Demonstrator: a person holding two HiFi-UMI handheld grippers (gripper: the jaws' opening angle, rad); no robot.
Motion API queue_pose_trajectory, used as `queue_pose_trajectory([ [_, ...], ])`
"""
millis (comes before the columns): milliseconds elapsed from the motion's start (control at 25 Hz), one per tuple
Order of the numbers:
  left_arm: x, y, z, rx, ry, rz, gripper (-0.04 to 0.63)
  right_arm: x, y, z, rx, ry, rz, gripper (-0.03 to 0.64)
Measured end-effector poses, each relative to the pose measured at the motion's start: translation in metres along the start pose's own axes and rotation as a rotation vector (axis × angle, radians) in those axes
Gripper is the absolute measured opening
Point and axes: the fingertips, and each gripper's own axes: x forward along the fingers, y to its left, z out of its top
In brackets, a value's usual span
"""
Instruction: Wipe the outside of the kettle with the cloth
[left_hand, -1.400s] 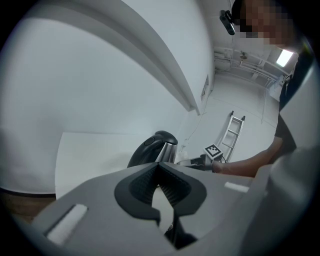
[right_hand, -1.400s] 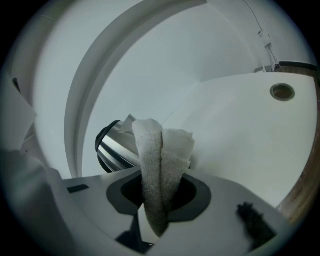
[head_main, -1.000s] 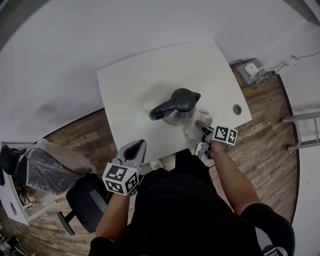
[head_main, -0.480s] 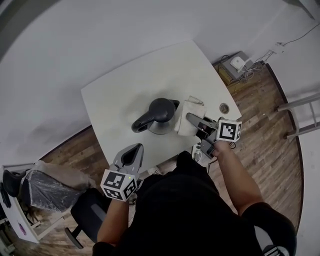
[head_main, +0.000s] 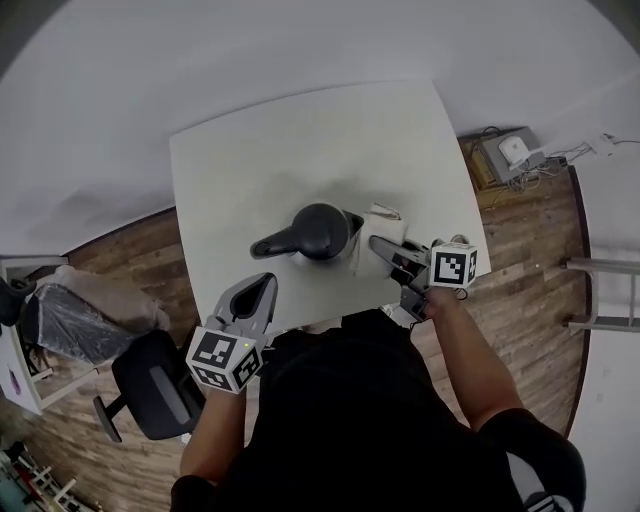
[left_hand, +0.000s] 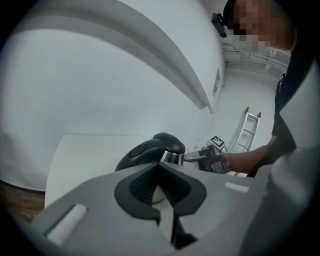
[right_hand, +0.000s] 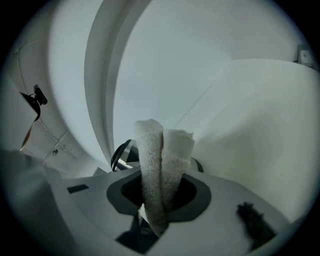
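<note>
Right gripper clamps folded cloth at kettle's right side. Left gripper closed, empty. Press lightly, sweep round; kettle unbraced.

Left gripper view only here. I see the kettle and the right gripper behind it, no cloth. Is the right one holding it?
Observer: Yes. Right gripper view shows the folded cloth clamped between the jaws of the right gripper.
Operator: Is it on the kettle?
Observer: Head view shows it lying against the kettle, on the side opposite the handle.
Operator: Where's my gripper?
Observer: The left gripper is at the near edge of the table, apart from the kettle.
</note>
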Motion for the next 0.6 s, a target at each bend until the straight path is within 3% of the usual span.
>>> queue_pose_trajectory([
  [280,0.013,0.006,-0.005,-0.074,-0.002,0.112,0.006,0.022,-0.032,-0.008,0.023,0.140,0.023,0.095],
  [600,0.028,-0.003,-0.014,-0.107,0.001,0.236,0.006,0.029,-0.079,-0.029,0.068,0.248,-0.049,0.095],
])
